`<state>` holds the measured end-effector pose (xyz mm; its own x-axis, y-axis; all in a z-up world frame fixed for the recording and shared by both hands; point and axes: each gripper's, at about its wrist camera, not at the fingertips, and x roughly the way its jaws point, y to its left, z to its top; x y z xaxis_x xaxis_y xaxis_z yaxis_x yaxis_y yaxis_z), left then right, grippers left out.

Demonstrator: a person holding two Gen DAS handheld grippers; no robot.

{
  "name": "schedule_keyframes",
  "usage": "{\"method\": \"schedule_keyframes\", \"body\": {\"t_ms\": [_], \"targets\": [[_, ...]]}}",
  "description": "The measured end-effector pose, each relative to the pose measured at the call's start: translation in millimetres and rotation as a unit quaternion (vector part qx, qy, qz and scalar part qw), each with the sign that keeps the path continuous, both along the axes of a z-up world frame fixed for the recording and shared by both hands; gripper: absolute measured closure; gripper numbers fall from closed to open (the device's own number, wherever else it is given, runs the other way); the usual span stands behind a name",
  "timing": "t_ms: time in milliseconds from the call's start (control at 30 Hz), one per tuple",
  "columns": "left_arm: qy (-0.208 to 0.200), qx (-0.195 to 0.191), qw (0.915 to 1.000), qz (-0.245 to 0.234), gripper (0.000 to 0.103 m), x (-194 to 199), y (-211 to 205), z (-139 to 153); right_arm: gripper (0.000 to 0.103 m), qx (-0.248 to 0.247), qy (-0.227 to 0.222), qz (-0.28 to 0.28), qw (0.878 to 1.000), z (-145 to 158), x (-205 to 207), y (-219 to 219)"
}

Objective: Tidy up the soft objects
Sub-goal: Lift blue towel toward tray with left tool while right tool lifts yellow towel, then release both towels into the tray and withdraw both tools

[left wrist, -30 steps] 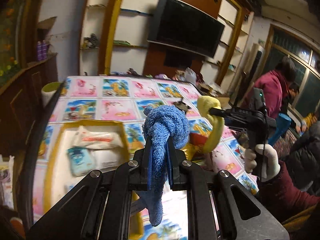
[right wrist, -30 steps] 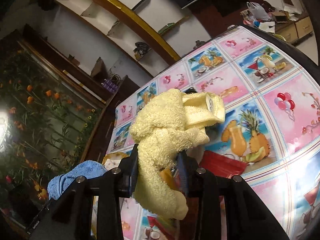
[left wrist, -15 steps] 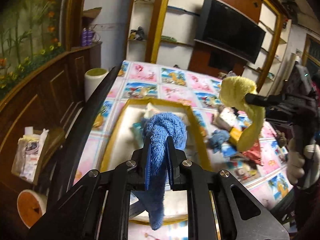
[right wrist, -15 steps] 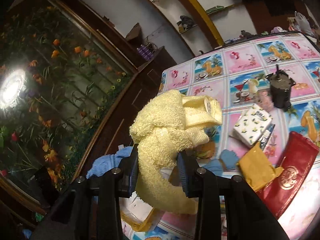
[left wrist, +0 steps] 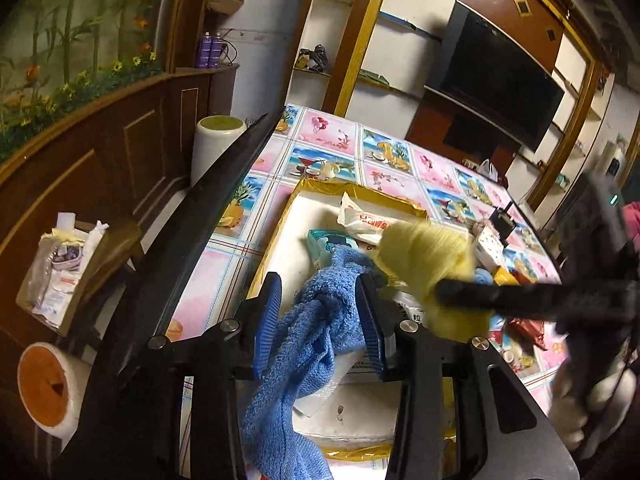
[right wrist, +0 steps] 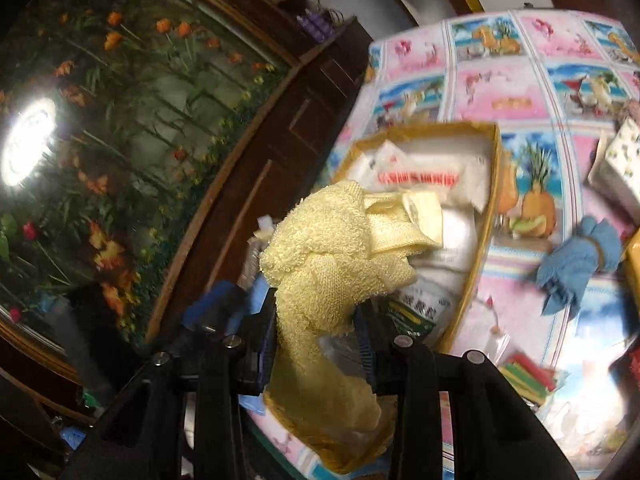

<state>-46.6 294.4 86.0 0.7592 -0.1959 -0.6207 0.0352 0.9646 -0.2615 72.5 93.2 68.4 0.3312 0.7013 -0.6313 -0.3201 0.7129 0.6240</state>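
You are dropping towels into the box (left wrist: pixel 276 240).
Left gripper (left wrist: pixel 320 320) is opening around the blue towel (left wrist: pixel 316 320); right gripper (right wrist: pixel 316 340) is clamping the yellow towel (right wrist: pixel 332 256); release next over the box's near edge.

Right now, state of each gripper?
Left gripper: jaws opening, blue towel between them, slipping free over the tray.
Right gripper: shut on the yellow towel.

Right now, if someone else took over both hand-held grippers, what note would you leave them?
Left hand-held gripper: jaws opening, blue towel between them, over the gold-rimmed box.
Right hand-held gripper: shut on the yellow towel, at the box's near side.
Done: packets already lie in the box.
Left: let the blue towel drop in, place the yellow one, then fetch the small blue cloth on the tablecloth.
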Motion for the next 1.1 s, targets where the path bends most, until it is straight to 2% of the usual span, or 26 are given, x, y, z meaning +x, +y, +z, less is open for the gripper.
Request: {"method": "schedule_keyframes", "body": {"t_ms": [133, 200, 267, 300, 333, 400, 467, 667, 767, 833, 967, 1100], "targets": [[-0.012, -0.026, 0.9996, 0.003, 0.065, -7.9, 6.1, 6.8, 0.066, -0.056, 0.016, 0.015, 0.998, -25.4, -3.1, 15.6], [-0.021, -0.035, 0.9991, 0.009, 0.06, -12.6, 8.9, 10.8, 0.065, -0.081, 0.004, 0.022, 0.996, -25.6, -8.2, 20.8], [-0.027, -0.041, 0.9987, 0.015, 0.052, -16.0, 11.3, 13.6, 0.06, -0.114, -0.019, 0.042, 0.992, -19.2, -16.3, 27.5], [-0.028, -0.042, 0.9986, 0.018, 0.05, -16.8, 11.8, 14.4, 0.055, -0.123, -0.029, 0.052, 0.991, -16.1, -21.1, 29.4], [-0.027, -0.042, 0.9986, 0.019, 0.05, -16.7, 11.8, 14.2, 0.047, -0.128, -0.038, 0.058, 0.989, -13.2, -25.4, 30.5], [-0.018, -0.038, 0.9989, 0.02, 0.05, -15.0, 10.4, 12.5, 0.041, -0.127, -0.057, 0.066, 0.988, -6.7, -34.0, 27.4], [-0.005, -0.032, 0.9992, 0.023, 0.05, -12.2, 8.0, 9.4, 0.04, -0.122, -0.071, 0.061, 0.988, -0.9, -41.2, 17.8], [0.037, -0.025, 0.9989, 0.014, 0.05, -1.1, -7.9, -3.4, 0.04, -0.085, -0.082, 0.01, 0.993, 5.7, -54.7, -31.1], [0.065, -0.049, 0.9965, -0.02, 0.05, -1.4, -19.7, -7.9, 0.04, -0.073, -0.088, -0.027, 0.993, 9.7, -57.6, -60.5], [0.058, -0.056, 0.9963, -0.031, 0.05, -9.5, -27.0, -1.7, 0.04, -0.066, -0.086, -0.055, 0.993, 10.9, -59.3, -85.3], [0.017, -0.047, 0.9969, -0.06, 0.05, -34.1, -50.2, 18.6, 0.039, -0.065, -0.087, -0.113, 0.988, 9.7, -64.2, -136.6], [0.014, -0.026, 0.9941, -0.104, 0.05, -42.1, -85.9, 23.7, 0.039, -0.068, -0.074, -0.168, 0.981, -0.9, -72.0, -183.7]]}}
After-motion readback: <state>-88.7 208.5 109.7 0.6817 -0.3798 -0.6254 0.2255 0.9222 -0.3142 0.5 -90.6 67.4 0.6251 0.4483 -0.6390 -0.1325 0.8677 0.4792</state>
